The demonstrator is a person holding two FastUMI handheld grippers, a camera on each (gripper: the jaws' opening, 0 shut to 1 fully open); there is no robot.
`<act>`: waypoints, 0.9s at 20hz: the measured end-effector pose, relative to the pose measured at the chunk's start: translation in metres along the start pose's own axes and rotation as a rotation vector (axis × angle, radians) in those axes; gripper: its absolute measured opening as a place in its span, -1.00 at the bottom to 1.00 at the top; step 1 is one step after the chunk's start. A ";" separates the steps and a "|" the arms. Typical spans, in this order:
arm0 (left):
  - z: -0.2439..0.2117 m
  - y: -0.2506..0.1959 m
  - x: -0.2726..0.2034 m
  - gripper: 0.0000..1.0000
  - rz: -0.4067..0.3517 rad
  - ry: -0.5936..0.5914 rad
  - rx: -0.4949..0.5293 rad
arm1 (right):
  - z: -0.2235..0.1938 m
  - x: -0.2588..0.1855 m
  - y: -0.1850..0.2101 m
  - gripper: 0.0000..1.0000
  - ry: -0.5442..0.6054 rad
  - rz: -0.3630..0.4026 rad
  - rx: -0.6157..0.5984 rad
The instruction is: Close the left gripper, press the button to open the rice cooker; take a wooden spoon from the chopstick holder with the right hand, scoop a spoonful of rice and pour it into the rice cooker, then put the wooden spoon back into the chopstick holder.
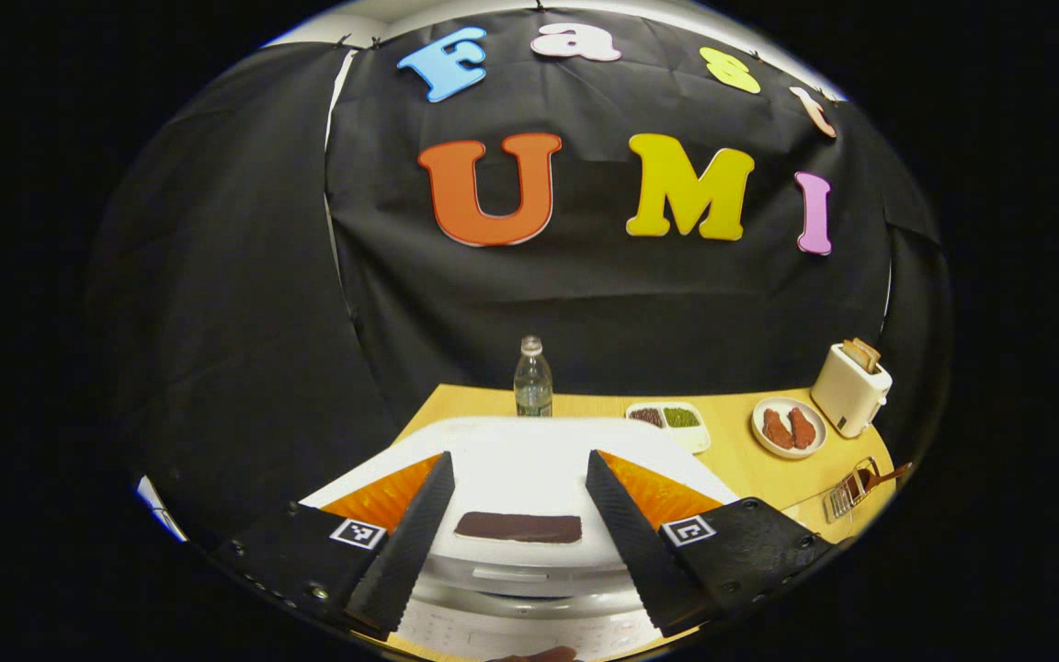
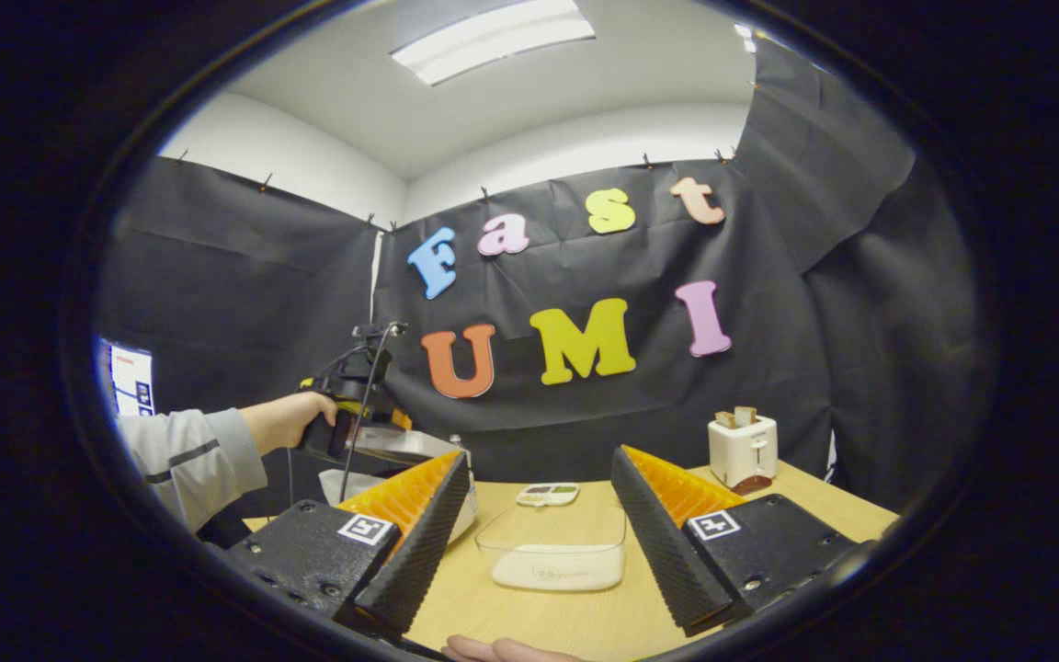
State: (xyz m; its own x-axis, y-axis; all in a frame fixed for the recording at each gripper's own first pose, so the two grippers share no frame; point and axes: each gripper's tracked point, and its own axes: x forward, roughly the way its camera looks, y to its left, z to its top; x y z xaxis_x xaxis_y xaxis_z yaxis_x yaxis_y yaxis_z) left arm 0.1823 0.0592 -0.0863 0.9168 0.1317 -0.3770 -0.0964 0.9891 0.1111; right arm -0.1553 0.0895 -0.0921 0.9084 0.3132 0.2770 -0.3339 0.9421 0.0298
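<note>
My left gripper is open and hovers just above the white rice cooker, whose lid is down. A dark rectangular panel on the lid's front lies between the two fingers. In the right gripper view, a hand holds the left gripper over the cooker at the left. My right gripper is open and holds nothing. It points at a clear tub of white rice on the wooden table. A wire holder with a brown handle sticking out stands at the table's right edge.
A water bottle stands behind the cooker. To its right are a small dish of beans, a plate of meat and a white toaster with bread in it. The toaster and bean dish stand beyond the tub.
</note>
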 end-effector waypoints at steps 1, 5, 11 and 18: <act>-0.009 0.000 -0.001 0.88 -0.006 0.020 0.000 | 0.001 -0.003 0.004 1.00 -0.002 0.005 -0.009; -0.050 -0.001 -0.003 0.99 -0.009 0.165 -0.066 | 0.002 -0.010 0.014 0.87 0.006 0.025 -0.027; -0.079 -0.001 -0.032 0.89 -0.040 0.310 -0.057 | 0.010 -0.017 0.019 1.00 -0.004 0.027 -0.042; -0.082 -0.008 -0.034 0.94 -0.086 0.283 -0.015 | 0.013 -0.021 0.026 1.00 -0.019 0.025 -0.039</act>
State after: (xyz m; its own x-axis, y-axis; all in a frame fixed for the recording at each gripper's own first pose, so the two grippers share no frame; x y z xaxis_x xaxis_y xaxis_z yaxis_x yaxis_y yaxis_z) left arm 0.1204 0.0518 -0.1496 0.7773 0.0584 -0.6264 -0.0310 0.9980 0.0545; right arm -0.1865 0.1058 -0.0842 0.8951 0.3344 0.2950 -0.3456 0.9383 -0.0150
